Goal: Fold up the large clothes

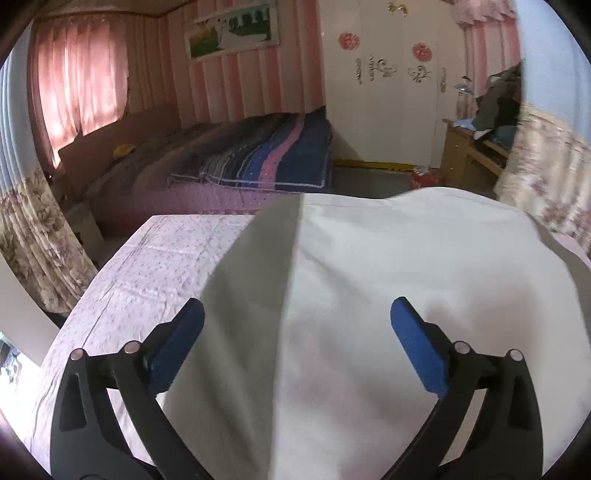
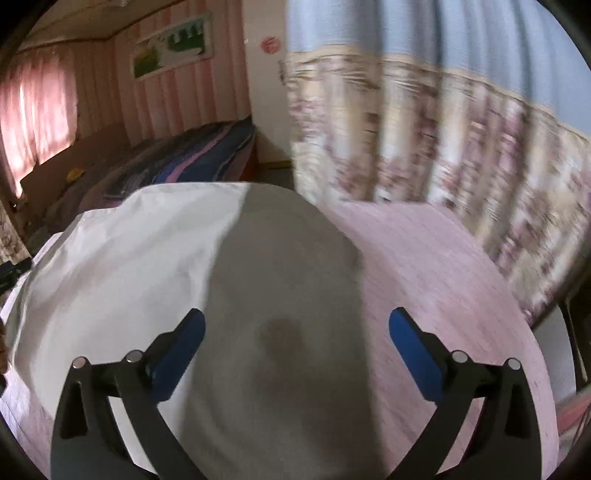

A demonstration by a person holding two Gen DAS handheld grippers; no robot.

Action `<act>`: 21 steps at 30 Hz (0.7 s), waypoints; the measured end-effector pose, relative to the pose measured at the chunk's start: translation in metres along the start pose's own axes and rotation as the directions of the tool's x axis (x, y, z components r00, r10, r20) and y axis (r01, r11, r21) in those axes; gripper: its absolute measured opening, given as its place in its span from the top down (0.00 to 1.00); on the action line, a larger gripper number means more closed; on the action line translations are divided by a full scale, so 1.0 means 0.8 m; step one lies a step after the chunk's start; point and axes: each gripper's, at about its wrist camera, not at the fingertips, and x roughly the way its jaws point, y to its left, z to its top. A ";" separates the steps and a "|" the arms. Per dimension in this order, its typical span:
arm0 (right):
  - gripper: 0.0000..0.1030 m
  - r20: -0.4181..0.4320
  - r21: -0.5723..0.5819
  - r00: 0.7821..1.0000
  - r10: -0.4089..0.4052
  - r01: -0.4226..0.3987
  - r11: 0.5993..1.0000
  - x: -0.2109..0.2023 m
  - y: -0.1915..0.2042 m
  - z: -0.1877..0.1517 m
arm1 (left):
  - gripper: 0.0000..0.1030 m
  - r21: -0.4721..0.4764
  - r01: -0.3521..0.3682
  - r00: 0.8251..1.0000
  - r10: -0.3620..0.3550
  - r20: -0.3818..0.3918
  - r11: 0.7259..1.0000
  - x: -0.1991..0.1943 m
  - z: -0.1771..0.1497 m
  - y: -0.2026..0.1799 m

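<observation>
Both cams ride right on the tools, looking forward and down along the fingers, so the left tool (image 1: 297,345) and right tool (image 2: 295,349) each frame the bottom of their own shot, close above the white and grey garment (image 1: 351,295) on the pink floral sheet (image 1: 147,266). The left wrist view faces the striped bed (image 1: 258,155) and white wardrobe (image 1: 388,92); the right wrist view sits more to the right, against the floral curtain (image 2: 443,147). They share the garment, that bed and the wall picture (image 1: 232,29).

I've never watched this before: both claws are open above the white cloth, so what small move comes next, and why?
Probably lower both and pinch an edge. The left gripper and right gripper hang open, holding nothing, while the white garment lies spread on the pink bedsheet, seemingly not fully folded.
</observation>
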 end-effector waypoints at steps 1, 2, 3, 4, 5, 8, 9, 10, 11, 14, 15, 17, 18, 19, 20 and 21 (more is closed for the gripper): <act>0.03 0.000 -0.006 0.999 -0.040 0.040 0.999 0.001 -0.012 -0.007 | 0.03 0.012 0.001 1.000 -0.001 0.011 1.000 -0.016 -0.004 -0.011; 0.03 0.000 0.000 0.995 -0.104 0.104 0.995 -0.008 -0.024 -0.018 | 0.03 0.029 -0.001 1.000 0.000 0.024 1.000 -0.029 -0.008 -0.023; 0.03 -0.005 0.019 0.992 -0.126 0.126 0.992 -0.011 -0.031 -0.025 | 0.03 0.061 -0.011 0.998 0.007 0.055 0.998 -0.046 -0.015 -0.042; 0.03 -0.013 0.047 0.996 -0.083 0.084 0.995 -0.017 -0.038 -0.035 | 0.03 0.084 -0.030 0.996 0.023 0.086 0.996 -0.057 -0.021 -0.053; 0.03 -0.016 0.055 0.999 -0.034 0.035 0.998 -0.015 -0.041 -0.046 | 0.03 0.105 -0.046 0.994 0.034 0.108 0.993 -0.065 -0.027 -0.063; 0.03 0.035 0.015 0.999 0.001 -0.002 1.000 -0.028 -0.030 -0.064 | 0.03 0.131 -0.025 0.995 0.012 0.098 0.991 -0.077 -0.044 -0.091; 0.03 0.038 0.009 0.999 0.003 -0.003 1.000 -0.030 -0.028 -0.066 | 0.03 0.133 -0.006 0.997 -0.005 0.083 0.991 -0.078 -0.049 -0.099; 0.03 0.048 0.017 0.999 0.006 -0.007 1.000 -0.032 -0.030 -0.066 | 0.03 0.134 0.001 0.997 -0.011 0.071 0.991 -0.078 -0.052 -0.104; 0.03 0.061 0.037 0.998 0.004 -0.006 0.999 -0.031 -0.035 -0.064 | 0.03 0.136 0.000 0.998 -0.009 0.064 0.991 -0.078 -0.054 -0.111; 0.03 0.027 0.049 1.000 -0.003 0.001 0.999 -0.023 -0.035 -0.065 | 0.03 0.128 0.003 0.998 -0.011 0.058 0.992 -0.072 -0.053 -0.113; 0.03 0.023 0.048 1.000 0.001 -0.002 0.999 -0.022 -0.035 -0.065 | 0.03 0.112 0.013 0.999 -0.019 0.051 0.994 -0.070 -0.053 -0.110; 0.03 0.034 0.052 0.999 -0.008 0.006 0.999 -0.026 -0.036 -0.065 | 0.03 0.094 0.025 0.998 -0.029 0.047 0.995 -0.064 -0.057 -0.106; 0.03 0.044 0.051 0.999 -0.019 0.016 0.999 -0.027 -0.037 -0.065 | 0.03 0.088 0.018 0.999 -0.022 0.044 0.996 -0.060 -0.060 -0.106; 0.03 0.056 0.047 0.998 -0.034 0.032 0.998 -0.030 -0.035 -0.066 | 0.03 0.078 0.022 0.999 -0.025 0.034 0.997 -0.058 -0.063 -0.105; 0.03 0.067 0.033 0.997 -0.047 0.044 0.998 -0.034 -0.031 -0.066 | 0.03 0.057 0.039 0.999 -0.040 0.014 0.998 -0.054 -0.064 -0.101; 0.03 0.074 0.022 0.996 -0.053 0.052 0.998 -0.036 -0.028 -0.067 | 0.03 0.027 0.053 0.999 -0.053 -0.010 0.998 -0.049 -0.064 -0.096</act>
